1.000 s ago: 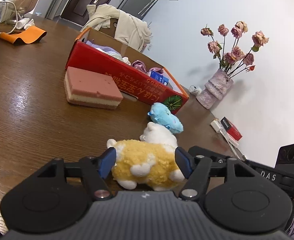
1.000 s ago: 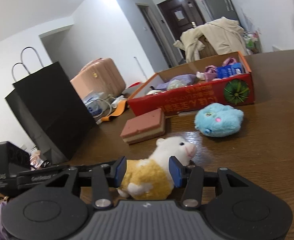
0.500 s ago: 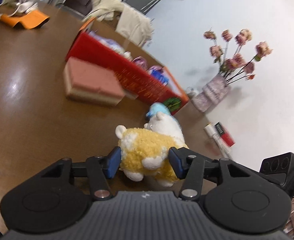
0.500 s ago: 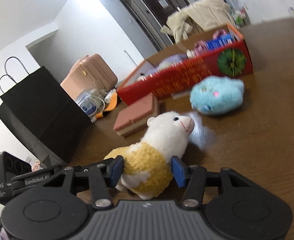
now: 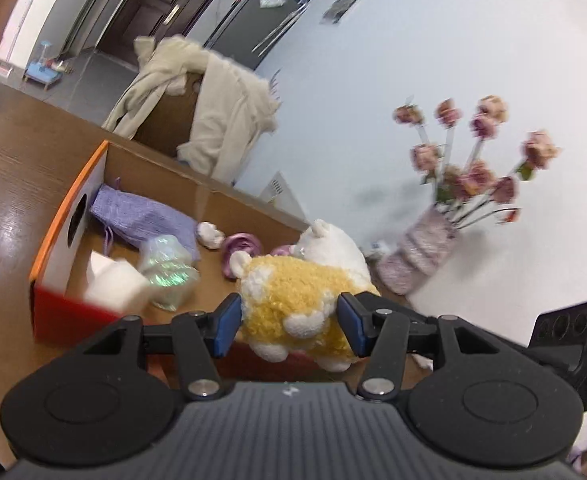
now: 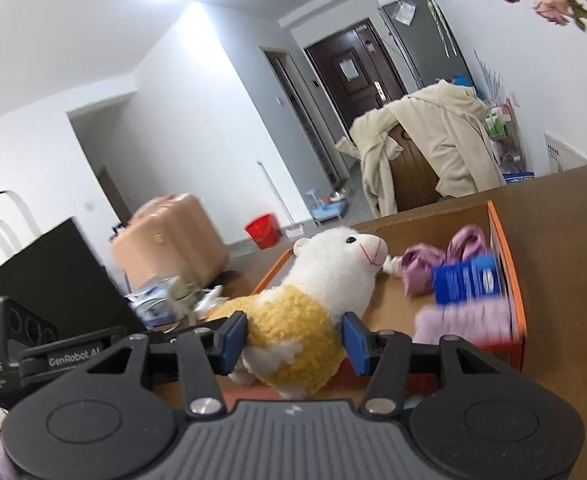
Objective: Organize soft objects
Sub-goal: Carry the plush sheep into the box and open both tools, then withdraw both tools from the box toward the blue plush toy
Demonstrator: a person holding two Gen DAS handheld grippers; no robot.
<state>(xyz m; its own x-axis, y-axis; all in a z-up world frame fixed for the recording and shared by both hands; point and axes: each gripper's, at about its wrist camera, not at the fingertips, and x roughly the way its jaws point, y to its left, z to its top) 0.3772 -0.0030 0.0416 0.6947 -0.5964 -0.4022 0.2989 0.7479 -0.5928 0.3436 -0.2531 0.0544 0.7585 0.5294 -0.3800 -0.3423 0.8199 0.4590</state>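
In the left wrist view, the left gripper [image 5: 287, 327] clamps the plush sheep's [image 5: 293, 300] yellow body, which hangs above the near wall of the red cardboard box [image 5: 67, 312]. In the right wrist view, the right gripper [image 6: 293, 338] likewise clenches the sheep over that box; a blue packet [image 6: 467, 278] lies inside, beyond the sheep.

Two fisheye views, each looking forward and slightly down from just behind a gripper's two blue-padded fingers. Left wrist view: close over the open red cardboard box [image 5: 63, 240], facing a white wall, dried pink roses at 2 o'clock. Right wrist view: same box [image 6: 509, 280] at 3 o'clock, facing a dark door. Shared: box, yellow-and-white plush lamb [image 5: 297, 300] [image 6: 313, 300], cream coat on chair [image 5: 221, 120] [image 6: 433, 148].
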